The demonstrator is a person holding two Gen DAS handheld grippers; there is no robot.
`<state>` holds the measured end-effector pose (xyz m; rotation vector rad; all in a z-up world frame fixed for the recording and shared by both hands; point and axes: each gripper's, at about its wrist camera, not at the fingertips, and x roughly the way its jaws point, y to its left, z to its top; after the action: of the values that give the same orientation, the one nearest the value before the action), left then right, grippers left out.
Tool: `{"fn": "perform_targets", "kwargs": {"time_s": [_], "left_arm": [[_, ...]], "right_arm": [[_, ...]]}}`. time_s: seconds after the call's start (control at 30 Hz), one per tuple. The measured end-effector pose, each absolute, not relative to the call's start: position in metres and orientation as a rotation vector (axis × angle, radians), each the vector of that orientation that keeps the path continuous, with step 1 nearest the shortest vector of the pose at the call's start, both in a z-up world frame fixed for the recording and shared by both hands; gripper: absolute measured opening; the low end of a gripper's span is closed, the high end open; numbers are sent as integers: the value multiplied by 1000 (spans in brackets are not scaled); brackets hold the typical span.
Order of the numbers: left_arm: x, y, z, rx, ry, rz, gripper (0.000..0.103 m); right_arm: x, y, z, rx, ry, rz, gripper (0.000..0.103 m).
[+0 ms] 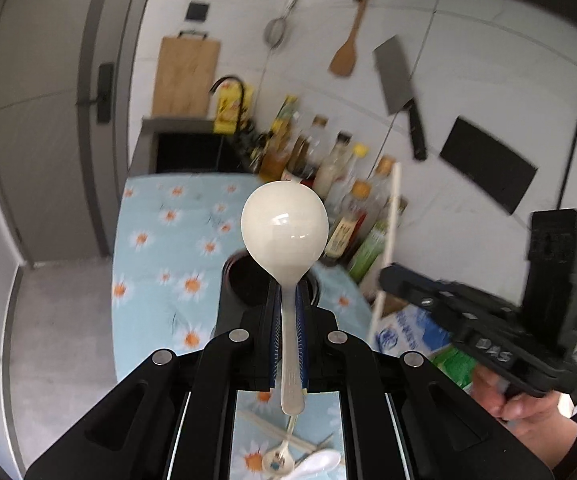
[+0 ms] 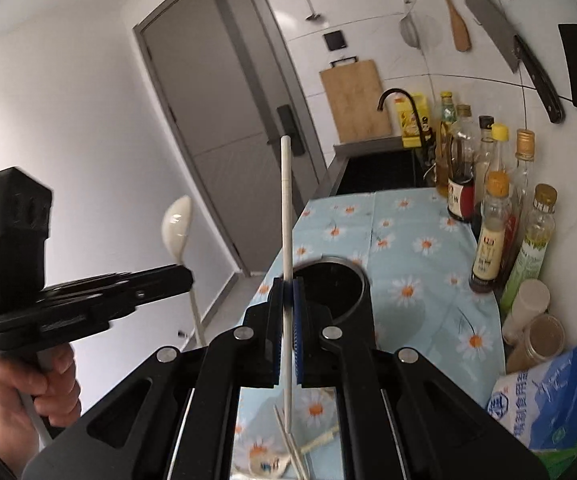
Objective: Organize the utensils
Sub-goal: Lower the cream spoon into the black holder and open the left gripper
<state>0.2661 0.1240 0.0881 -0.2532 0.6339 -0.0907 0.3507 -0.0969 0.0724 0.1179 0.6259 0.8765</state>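
Utensils are already in both our tools. Our left tool (image 1: pixel 287 300) is pinched on the handle of a white ladle-like spoon (image 1: pixel 284 224), whose bowl stands up and forward of the pads while the handle end pokes back below them. Our right tool (image 2: pixel 287 300) is clamped on a single white chopstick (image 2: pixel 286 240), gripped below its middle, its long axis close to upright and leaning only slightly.

Just beyond both tools sits the dark round holder (image 2: pixel 344 280) on the flowered bench (image 2: pixel 408 240), its mouth open upward. In the right wrist view the holder's rim lies directly past the fingertips, nearly under the chopstick; in the left wrist view the same holder (image 1: pixel 248 280) shows just behind the spoon's neck. So both hands are close to it, and we judge the right one slightly better lined up.

The coming move, as we read it, turns on this: each utensil stands roughly vertical above and a little short of the holder's mouth, so each needs carrying forward over the opening and lowering end first.

Farther out, more chopsticks and small spoons (image 2: pixel 288 452) lie on the bench under the tools, still to be sorted. Bottles (image 2: pixel 488 220) line the wall side.
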Motion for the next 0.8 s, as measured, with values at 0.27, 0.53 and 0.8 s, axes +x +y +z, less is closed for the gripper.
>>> {"fn": "perform_targets", "kwargs": {"time_s": [0.27,0.53,0.8], "left_arm": [[290,116,113,-187,497,-157,6],[318,114,119,-142,435,-150,7],[348,120,97,-139,439,-159,7]], "right_arm": [[376,-93,88,157,499,828,6],[395,-82,99,155,377,843,6],[422,-75,82,186,397,859,6]]}}
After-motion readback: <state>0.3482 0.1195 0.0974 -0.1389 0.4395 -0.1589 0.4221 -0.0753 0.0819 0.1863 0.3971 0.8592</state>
